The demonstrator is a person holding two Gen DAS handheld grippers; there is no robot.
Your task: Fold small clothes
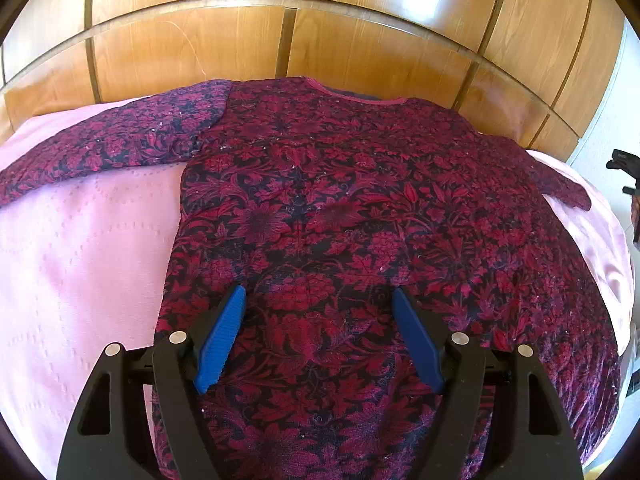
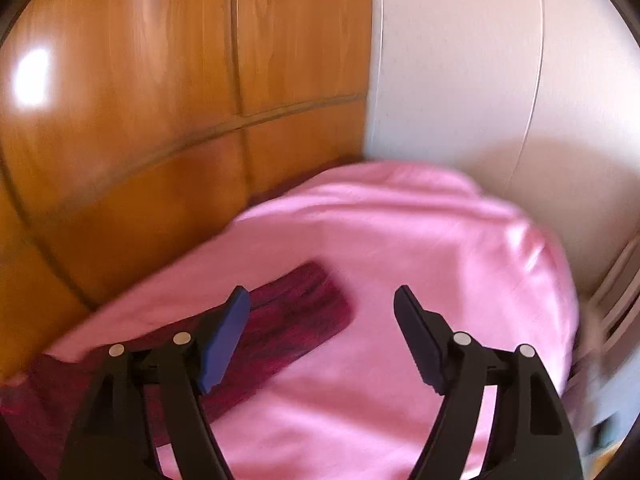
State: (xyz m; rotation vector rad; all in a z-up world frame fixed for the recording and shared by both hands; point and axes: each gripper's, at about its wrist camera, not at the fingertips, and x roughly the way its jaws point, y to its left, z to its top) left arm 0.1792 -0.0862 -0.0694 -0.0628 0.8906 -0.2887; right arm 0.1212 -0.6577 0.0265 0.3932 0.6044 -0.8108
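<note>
A dark red floral long-sleeved top [image 1: 340, 216] lies flat on a pink bedspread [image 1: 80, 248], neckline toward the wooden headboard. Its left sleeve [image 1: 108, 148] stretches out to the left, its right sleeve end [image 1: 568, 190] lies at the right. My left gripper [image 1: 320, 300] is open and empty, hovering over the lower middle of the top. In the right wrist view, my right gripper [image 2: 322, 300] is open and empty above the bedspread [image 2: 400, 260], with the right sleeve's cuff end [image 2: 304, 312] just left of and under its left finger. That view is motion-blurred.
A glossy wooden headboard [image 1: 320, 48] runs along the far side of the bed and shows in the right wrist view [image 2: 140, 140] too. A white wall [image 2: 480, 80] stands to the right. The bed's right edge [image 2: 560, 280] drops off beside a radiator-like frame [image 2: 616, 300].
</note>
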